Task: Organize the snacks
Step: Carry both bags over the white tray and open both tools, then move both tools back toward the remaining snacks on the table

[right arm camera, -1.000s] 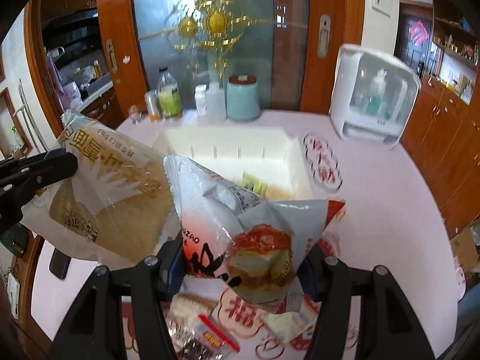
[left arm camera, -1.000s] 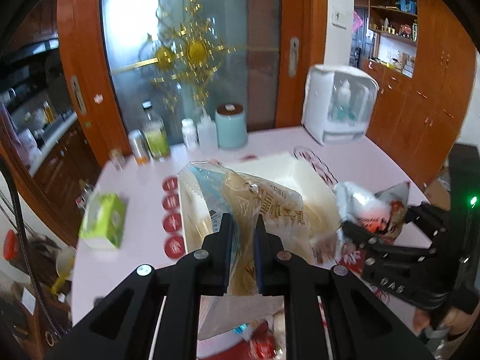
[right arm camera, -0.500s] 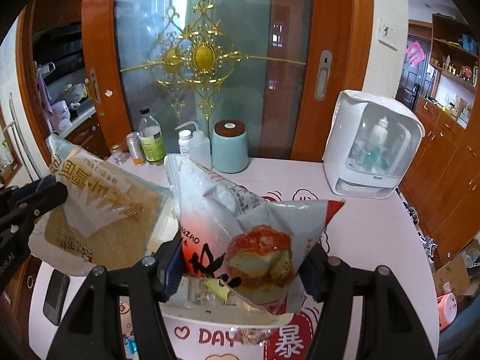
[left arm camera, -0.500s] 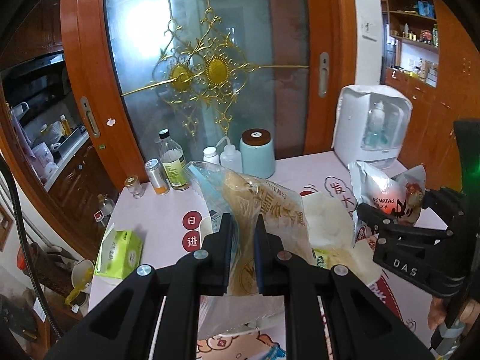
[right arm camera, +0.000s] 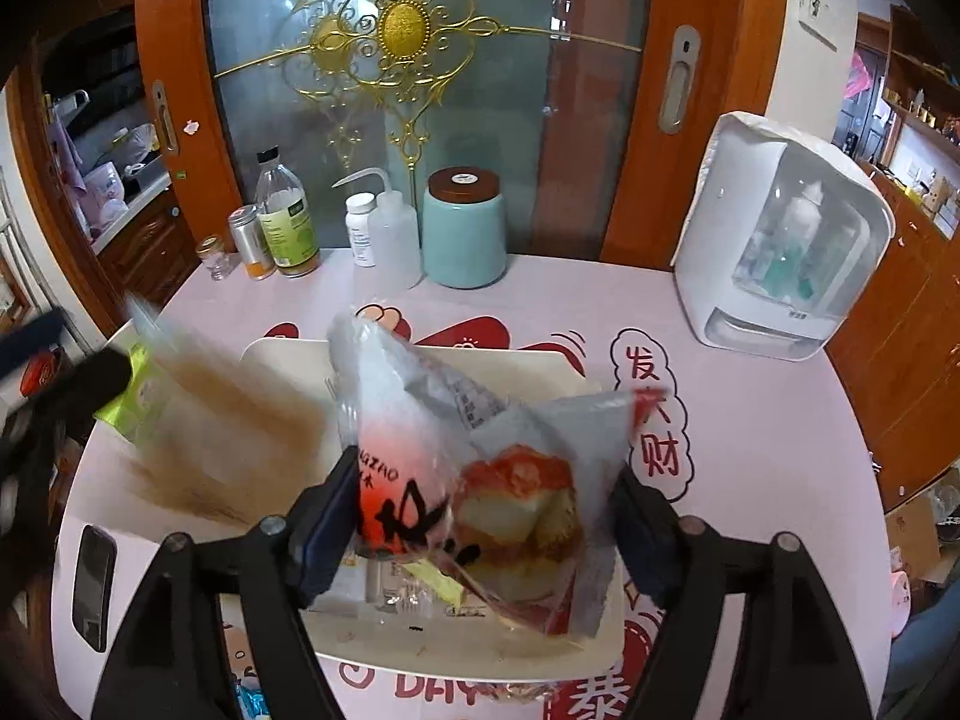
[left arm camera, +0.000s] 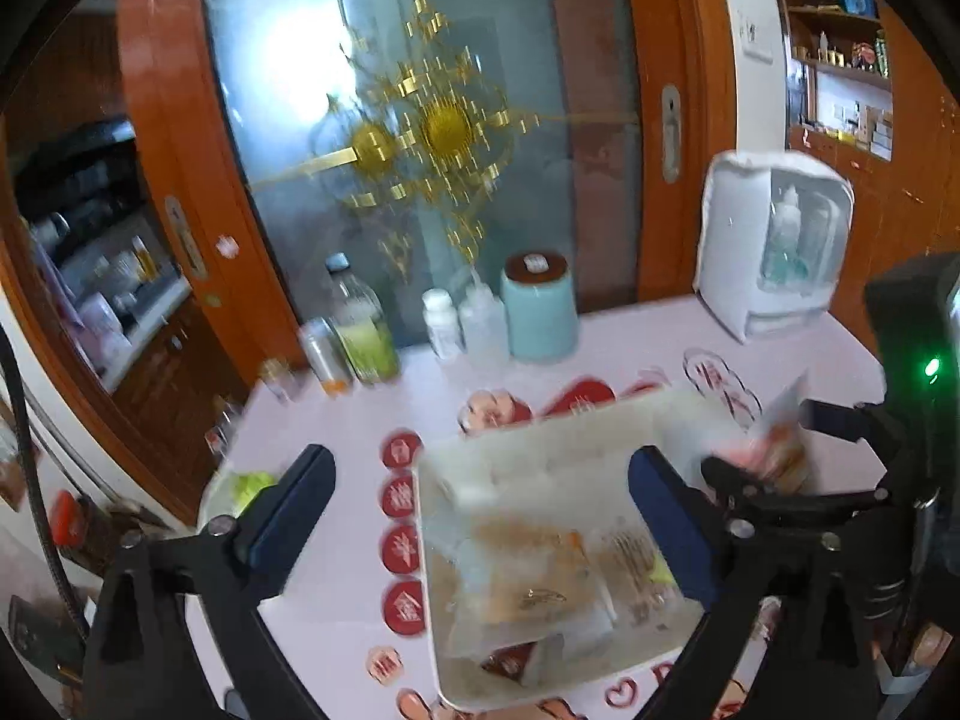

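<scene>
My left gripper (left arm camera: 480, 498) is open and empty above the white bin (left arm camera: 480, 468). The tan snack bag (left arm camera: 528, 564) lies in the bin among other packets; in the right wrist view it is a blur (right arm camera: 228, 426) dropping at the bin's left side. My right gripper (right arm camera: 480, 510) holds the grey and red snack bag (right arm camera: 480, 468) between its wide-set fingers over the white bin (right arm camera: 480, 654). This gripper also shows at the right of the left wrist view (left arm camera: 810, 480).
At the table's back stand a teal jar (right arm camera: 465, 228), a squeeze bottle (right arm camera: 393, 240), bottles (right arm camera: 285, 216) and a white dispenser (right arm camera: 780, 240). A green tissue pack (right arm camera: 129, 396) and a phone (right arm camera: 93, 585) lie left. Loose snacks lie by the front edge (right arm camera: 252, 702).
My left gripper has opened and let go of the tan bag, which fell into the bin. Both grippers have dipped back down over the bin.
</scene>
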### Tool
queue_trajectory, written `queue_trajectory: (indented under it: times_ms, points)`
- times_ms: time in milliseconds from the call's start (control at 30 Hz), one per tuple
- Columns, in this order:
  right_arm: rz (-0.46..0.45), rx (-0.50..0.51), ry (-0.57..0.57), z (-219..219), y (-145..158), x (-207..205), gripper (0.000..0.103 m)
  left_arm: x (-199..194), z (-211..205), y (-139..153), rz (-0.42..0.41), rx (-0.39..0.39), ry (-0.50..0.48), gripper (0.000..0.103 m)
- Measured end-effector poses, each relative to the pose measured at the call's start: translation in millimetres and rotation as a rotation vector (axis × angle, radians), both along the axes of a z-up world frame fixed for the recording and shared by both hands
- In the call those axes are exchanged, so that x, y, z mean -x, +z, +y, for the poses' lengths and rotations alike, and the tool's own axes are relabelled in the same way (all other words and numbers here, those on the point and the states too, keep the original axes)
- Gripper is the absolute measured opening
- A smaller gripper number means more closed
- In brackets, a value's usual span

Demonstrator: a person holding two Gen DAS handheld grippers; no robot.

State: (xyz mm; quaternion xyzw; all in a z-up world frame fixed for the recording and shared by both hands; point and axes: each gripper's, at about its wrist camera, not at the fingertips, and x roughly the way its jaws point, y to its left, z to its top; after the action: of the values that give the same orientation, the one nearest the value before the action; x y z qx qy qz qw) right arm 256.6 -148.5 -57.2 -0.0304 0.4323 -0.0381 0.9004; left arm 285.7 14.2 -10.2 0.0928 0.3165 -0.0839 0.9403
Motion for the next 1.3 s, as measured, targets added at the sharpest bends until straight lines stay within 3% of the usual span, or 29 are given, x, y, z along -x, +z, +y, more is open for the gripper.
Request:
queue_trajectory:
  times_ms: [67,133,567,1067,1300]
  points:
    - [-0.012,0.015,-0.002,1.5,0.2,2.7,0.091,2.9,-1.9,1.9,0.004,-0.013,-0.005,0.098]
    - [-0.016,0.013,-0.004,1.8,1.0,5.1,0.093,4.6,-1.4,3.3,0.016,-0.003,-0.003,0.098]
    - [0.006,-0.006,0.017,12.2,10.6,43.0,0.093,46.1,1.4,10.1,0.068,0.034,-0.009,0.098]
    - [-0.053,0.098,0.017,-3.0,30.9,153.5,0.093,149.2,-23.8,21.2,0.099,0.056,-0.043,0.098]
    - [-0.064,0.088,0.052,-28.5,29.7,209.3,0.093,204.3,-51.1,16.8,0.103,0.058,-0.046,0.098]
